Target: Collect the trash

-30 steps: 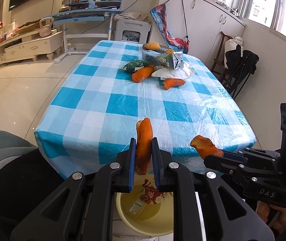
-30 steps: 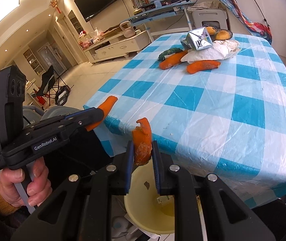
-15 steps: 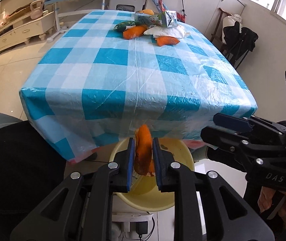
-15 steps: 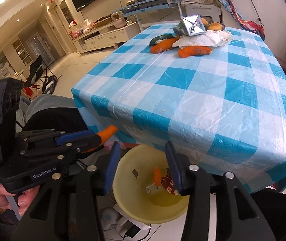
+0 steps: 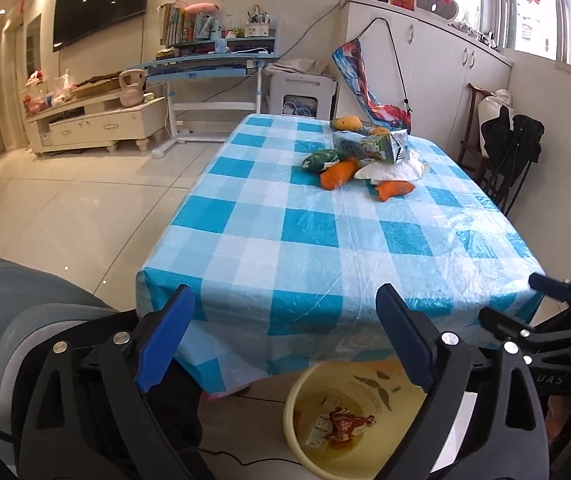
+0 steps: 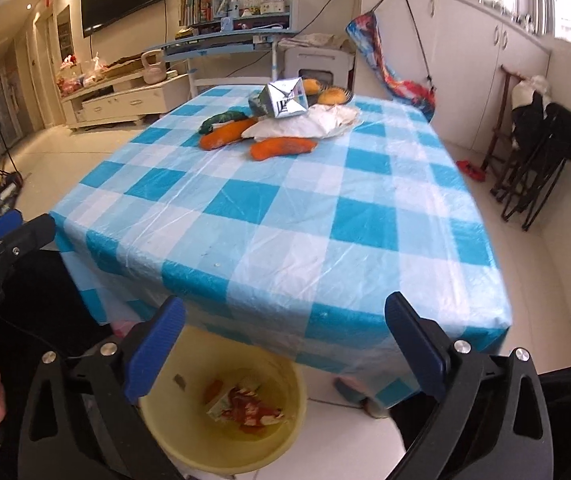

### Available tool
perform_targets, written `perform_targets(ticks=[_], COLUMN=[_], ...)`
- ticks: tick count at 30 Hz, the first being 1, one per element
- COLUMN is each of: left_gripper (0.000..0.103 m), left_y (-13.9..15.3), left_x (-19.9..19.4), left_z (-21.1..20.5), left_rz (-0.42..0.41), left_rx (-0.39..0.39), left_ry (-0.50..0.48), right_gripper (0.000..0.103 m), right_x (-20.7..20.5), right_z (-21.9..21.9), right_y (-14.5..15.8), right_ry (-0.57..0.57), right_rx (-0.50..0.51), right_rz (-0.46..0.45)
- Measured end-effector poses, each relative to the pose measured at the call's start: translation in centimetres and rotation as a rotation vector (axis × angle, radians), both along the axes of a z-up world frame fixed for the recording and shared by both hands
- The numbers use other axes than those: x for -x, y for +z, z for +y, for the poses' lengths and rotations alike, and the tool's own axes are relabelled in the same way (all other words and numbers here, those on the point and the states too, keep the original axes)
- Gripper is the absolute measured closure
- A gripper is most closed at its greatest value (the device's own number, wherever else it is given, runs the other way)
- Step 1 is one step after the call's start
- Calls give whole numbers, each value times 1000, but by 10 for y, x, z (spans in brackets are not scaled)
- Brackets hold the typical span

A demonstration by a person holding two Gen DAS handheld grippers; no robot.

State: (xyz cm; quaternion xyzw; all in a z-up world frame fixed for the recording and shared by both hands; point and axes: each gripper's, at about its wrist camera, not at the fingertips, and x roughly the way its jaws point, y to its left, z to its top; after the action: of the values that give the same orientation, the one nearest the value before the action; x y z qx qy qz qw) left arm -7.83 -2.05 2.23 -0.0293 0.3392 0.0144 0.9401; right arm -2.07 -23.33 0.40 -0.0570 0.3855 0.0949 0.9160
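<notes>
My left gripper (image 5: 285,340) is open and empty, held before the near edge of the checked table (image 5: 305,248). My right gripper (image 6: 285,344) is open and empty too. Below both stands a yellow bin (image 5: 297,432), also in the right wrist view (image 6: 157,440), holding orange peels (image 6: 213,390) and a carton scrap (image 6: 241,402). At the table's far end lie two orange peels (image 5: 337,174) (image 5: 393,190), a green peel (image 5: 319,160), a white wrapper (image 5: 393,170) and a crushed carton (image 5: 373,146).
A bowl of fruit (image 5: 345,123) sits behind the trash pile. A grey seat (image 5: 13,320) is at my left. Folded black chairs (image 5: 513,156) stand right of the table. A desk (image 5: 205,64) and TV cabinet (image 5: 97,124) line the far wall.
Both grippers opened and dropped their orange peels into the yellow bin, the right one first. Both have since risen and tilted up toward the table.
</notes>
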Motion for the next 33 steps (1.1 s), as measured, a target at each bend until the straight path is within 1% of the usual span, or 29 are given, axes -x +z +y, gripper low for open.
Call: perform_targets(ticks=[2, 4, 5, 6, 8, 11, 14, 23, 33], left_gripper=[14, 14, 11, 9, 8, 8, 8, 8, 8], left_y=[-6, -8, -8, -9, -11, -14, -15, -17, -20], left_x=[-2, -3, -3, -3, -3, -5, -6, -8, -9], left_z=[3, 8, 11, 13, 17, 24, 27, 21, 20], left_rz=[23, 32, 29, 27, 30, 43, 42, 55, 67], left_rx=[-8, 10, 18, 22, 28, 49, 60, 36, 43], left_ry=[-1, 10, 16, 21, 36, 56, 68, 50, 55], right_gripper=[7, 7, 7, 7, 7, 7, 7, 7, 7], right_x=[1, -1, -3, -4, -5, -5, -6, -9, -9], right_z=[6, 10, 12, 13, 15, 14, 11, 4, 6], right_y=[-1, -5, -9, -12, -15, -16, -16, -18, -20], right_ry=[5, 19, 25, 27, 27, 22, 6, -27, -13], right_rx=[37, 38, 40, 40, 34, 10, 6, -12, -2], right_rz=[-17, 1, 15, 29, 43, 40, 29, 29, 35])
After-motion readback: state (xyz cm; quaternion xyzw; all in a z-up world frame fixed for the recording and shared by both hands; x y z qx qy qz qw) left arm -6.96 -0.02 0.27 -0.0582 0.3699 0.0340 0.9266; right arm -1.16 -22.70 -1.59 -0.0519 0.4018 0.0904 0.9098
